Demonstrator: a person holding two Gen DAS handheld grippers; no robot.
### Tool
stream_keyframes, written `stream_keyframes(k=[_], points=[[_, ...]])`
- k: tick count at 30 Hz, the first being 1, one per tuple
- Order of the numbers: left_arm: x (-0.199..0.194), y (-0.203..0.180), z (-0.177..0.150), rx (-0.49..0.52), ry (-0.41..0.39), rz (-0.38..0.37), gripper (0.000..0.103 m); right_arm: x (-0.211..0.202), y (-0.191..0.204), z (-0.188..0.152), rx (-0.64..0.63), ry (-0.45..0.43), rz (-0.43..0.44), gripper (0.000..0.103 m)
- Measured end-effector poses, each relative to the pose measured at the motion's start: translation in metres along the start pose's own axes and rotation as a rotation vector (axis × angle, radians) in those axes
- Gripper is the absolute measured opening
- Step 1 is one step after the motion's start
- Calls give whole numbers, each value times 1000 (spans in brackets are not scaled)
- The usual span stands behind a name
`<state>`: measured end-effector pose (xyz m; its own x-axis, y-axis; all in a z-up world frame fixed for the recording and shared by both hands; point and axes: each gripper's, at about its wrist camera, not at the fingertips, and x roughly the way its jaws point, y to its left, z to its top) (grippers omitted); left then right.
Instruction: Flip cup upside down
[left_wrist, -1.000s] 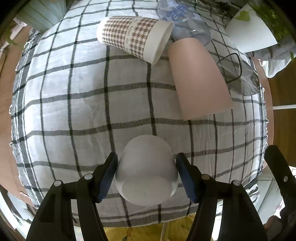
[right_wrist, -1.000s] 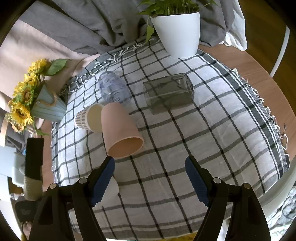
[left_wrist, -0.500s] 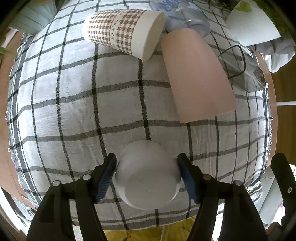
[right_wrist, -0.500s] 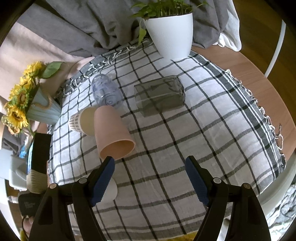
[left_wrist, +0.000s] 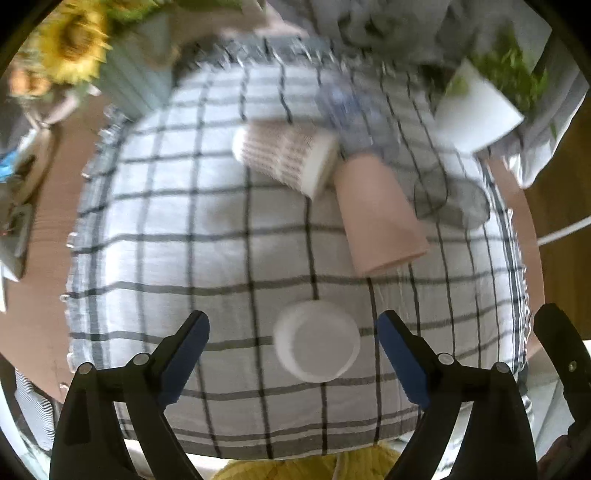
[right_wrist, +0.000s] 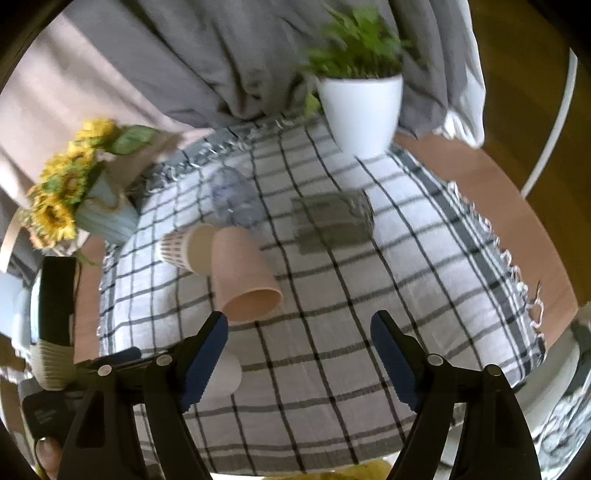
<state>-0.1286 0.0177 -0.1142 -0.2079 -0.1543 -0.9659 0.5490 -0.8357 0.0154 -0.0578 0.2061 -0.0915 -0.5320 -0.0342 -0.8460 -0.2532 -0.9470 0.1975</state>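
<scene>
White cup stands base-up on the checked cloth, both our grippers spread wide

From the left wrist we see the left gripper (left_wrist: 293, 341) with its jaws apart, the white cup (left_wrist: 317, 341) between them, upside down on the checked cloth (left_wrist: 184, 229), touching neither finger; beyond it lie a pink cup (left_wrist: 376, 218) and a patterned paper cup (left_wrist: 286, 160) on their sides. From the right wrist we see the right gripper (right_wrist: 299, 352) parted over bare cloth, holding nothing, the white cup (right_wrist: 226, 373) partly hidden behind its left finger
</scene>
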Motion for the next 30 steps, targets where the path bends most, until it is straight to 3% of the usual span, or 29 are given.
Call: stream_keyframes(k=[7, 12, 21, 30], points=[[-51, 10, -8, -42, -251, 99, 102, -43, 34, 0, -117, -137, 32, 88], [-88, 18, -20, -57, -393, 178, 102, -71, 55, -4, -184, -221, 52, 90], [-117, 32, -50, -68, -488, 228, 102, -96, 65, -26, -219, -261, 81, 91], [-136, 37, -70, -69, -547, 231, 102, -115, 69, -44, -220, -303, 82, 91]])
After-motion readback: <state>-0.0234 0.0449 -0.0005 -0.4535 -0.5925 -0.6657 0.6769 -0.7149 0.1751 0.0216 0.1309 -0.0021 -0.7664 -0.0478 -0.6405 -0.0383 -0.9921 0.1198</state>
